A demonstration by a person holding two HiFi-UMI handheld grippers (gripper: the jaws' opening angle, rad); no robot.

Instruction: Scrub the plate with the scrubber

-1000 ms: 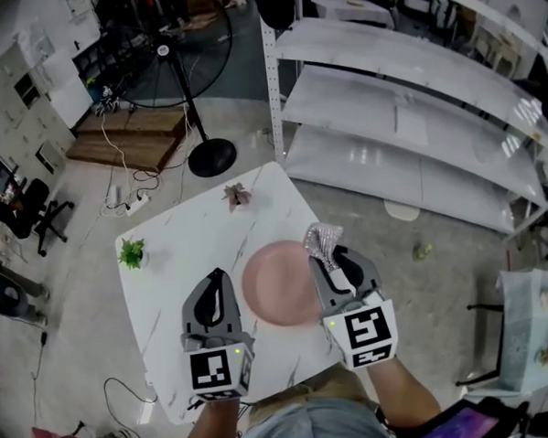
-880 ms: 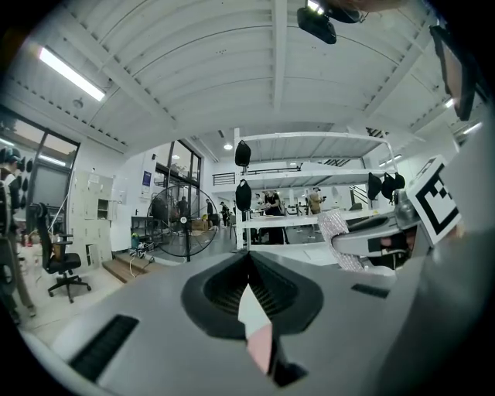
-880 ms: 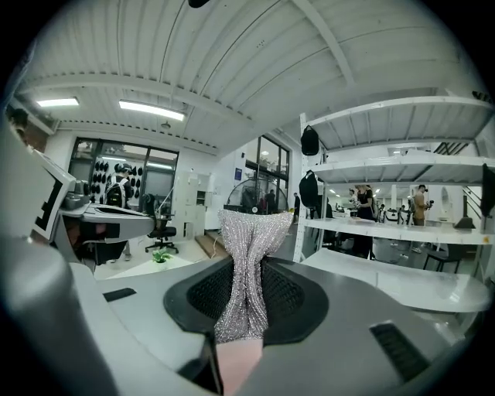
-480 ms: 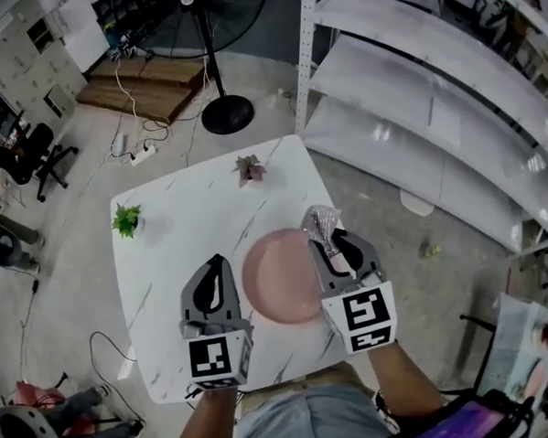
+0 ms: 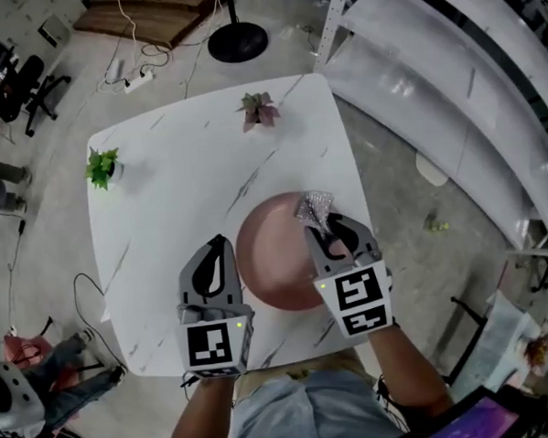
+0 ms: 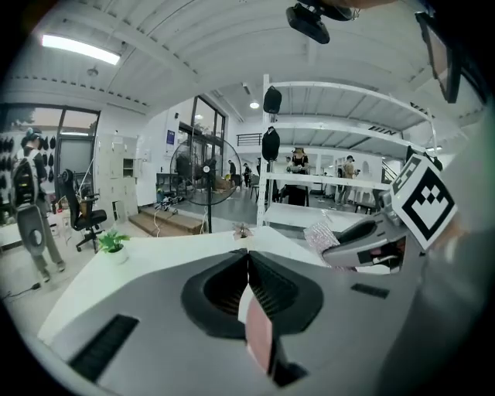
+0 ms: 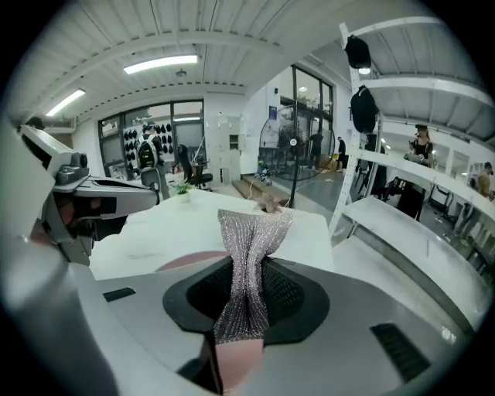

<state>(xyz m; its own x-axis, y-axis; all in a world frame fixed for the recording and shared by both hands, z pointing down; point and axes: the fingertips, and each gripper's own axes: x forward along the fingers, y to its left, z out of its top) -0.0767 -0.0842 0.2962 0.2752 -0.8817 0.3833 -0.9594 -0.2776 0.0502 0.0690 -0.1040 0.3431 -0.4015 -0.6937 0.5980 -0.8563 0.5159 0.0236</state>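
Now, plate (image 5: pixel 274 264): pink, flat on the white surface (image 5: pixel 180 173), toward its 5 o'clock corner.
Scrubber (image 5: pixel 315 207): silvery mesh, over the plate's 2 o'clock rim.
Right claw (image 5: pixel 322 229): clamped on the scrubber.
Left claw (image 5: pixel 216 249): closed, empty, just beside the plate at its 9 o'clock.
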